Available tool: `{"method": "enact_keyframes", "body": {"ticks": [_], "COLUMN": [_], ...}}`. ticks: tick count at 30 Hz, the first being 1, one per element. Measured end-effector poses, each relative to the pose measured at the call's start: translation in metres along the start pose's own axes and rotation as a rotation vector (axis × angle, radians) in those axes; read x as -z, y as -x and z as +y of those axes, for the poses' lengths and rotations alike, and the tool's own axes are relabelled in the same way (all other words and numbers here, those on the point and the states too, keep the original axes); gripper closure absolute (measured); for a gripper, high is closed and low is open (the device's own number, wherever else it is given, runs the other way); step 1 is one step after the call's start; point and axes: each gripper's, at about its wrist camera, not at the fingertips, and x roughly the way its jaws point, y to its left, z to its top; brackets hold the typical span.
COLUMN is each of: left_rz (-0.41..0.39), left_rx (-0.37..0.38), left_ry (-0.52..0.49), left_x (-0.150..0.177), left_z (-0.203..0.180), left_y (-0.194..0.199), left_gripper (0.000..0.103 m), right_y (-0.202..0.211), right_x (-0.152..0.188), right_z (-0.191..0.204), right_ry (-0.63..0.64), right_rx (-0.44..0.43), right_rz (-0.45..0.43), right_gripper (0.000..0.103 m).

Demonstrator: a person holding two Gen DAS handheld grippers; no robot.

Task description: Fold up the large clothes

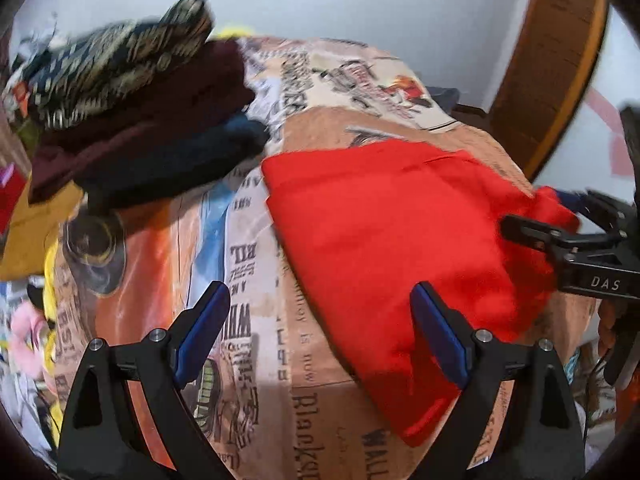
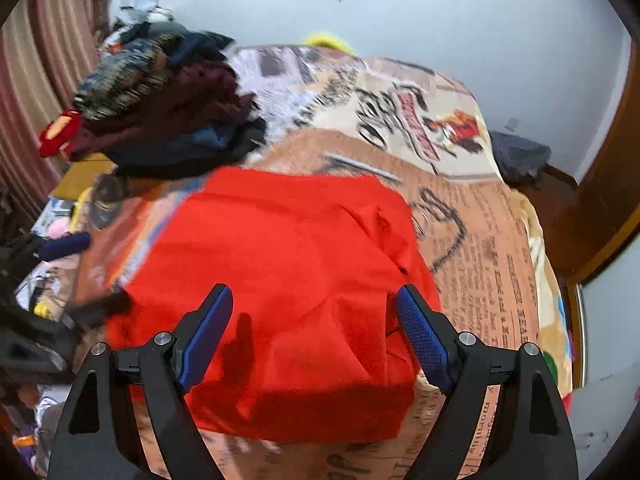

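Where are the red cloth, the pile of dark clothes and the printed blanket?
red cloth (image 2: 288, 264): right wrist view, its middle.
pile of dark clothes (image 2: 172, 120): right wrist view, maroon layer.
printed blanket (image 1: 264, 320): left wrist view, bare lettered part.

- Both views pretty bright, soft even daylight-ish light, no hard glare anywhere.
- Red cloth (image 2: 288, 280) is so saturated its folds nearly vanish; darker band of shadow along its near edge.
- Right gripper (image 2: 316, 336) throws a soft finger shadow on the cloth just ahead of it.
- Motion blur all over, esp. the pile of dark clothes (image 1: 132, 120) and the print on the bedspread (image 1: 280, 340).
- Heavy fisheye bend: door frame (image 1: 552, 60) curves, corners go black w/ vignette.
- Gripper fingers close up stay fairly sharp.
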Motion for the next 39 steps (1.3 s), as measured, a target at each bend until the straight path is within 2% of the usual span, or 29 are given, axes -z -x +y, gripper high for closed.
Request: {"method": "enact_keyframes", "body": {"ticks": [4,8,9,13,15,19,22,30,34,39], "left_rz": [0.007,0.009,0.006,-0.009,-0.008,0.005,-0.002,-0.021,-0.011,0.064], "left_rx": [0.067,0.086,0.079,0.037,0.041,0.055,0.038,-0.029,-0.012,0.076], "left_ry": [0.086,0.084,0.073,0.020,0.013,0.021,0.026,0.057,0.087,0.144], "left_x": [0.006,0.006,0.006,0.005,0.006,0.006,0.006,-0.007,-0.016,-0.017], "left_z": [0.011,0.005,0.002,-0.006,-0.006,-0.002,0.002,0.018,0.024,0.028], "left_y": [-0.008,-0.012,-0.012,-0.008,-0.006,-0.003,0.003,0.007,0.001,-0.019], "left_gripper": [0.009,0.009,0.009,0.009,0.009,0.009,0.009,0.009,0.009,0.009], "right_y": [-0.006,-0.011,-0.009,0.007,0.011,0.009,0.013,0.024,0.007,-0.044], "right_x": [0.017,0.034,0.036,0.034,0.034,0.034,0.028,-0.014,-0.032,-0.033], "right_z": [-0.041,-0.074,-0.075,-0.068,-0.072,-0.078,-0.076,-0.060,-0.046,-0.049], "right_ry": [-0.094,-0.195,-0.195,-0.149,-0.141,-0.148,-0.137,-0.115,-0.078,-0.085], "right_rx": [0.048,-0.045,-0.047,0.029,0.050,0.015,-0.029,-0.146,-0.211,-0.213], "right_rz": [0.040,0.072,0.063,0.010,-0.009,0.029,0.050,0.017,0.054,0.200], "right_gripper": [0.022,0.020,0.020,0.020,0.020,0.020,0.020,0.018,0.018,0.018]}}
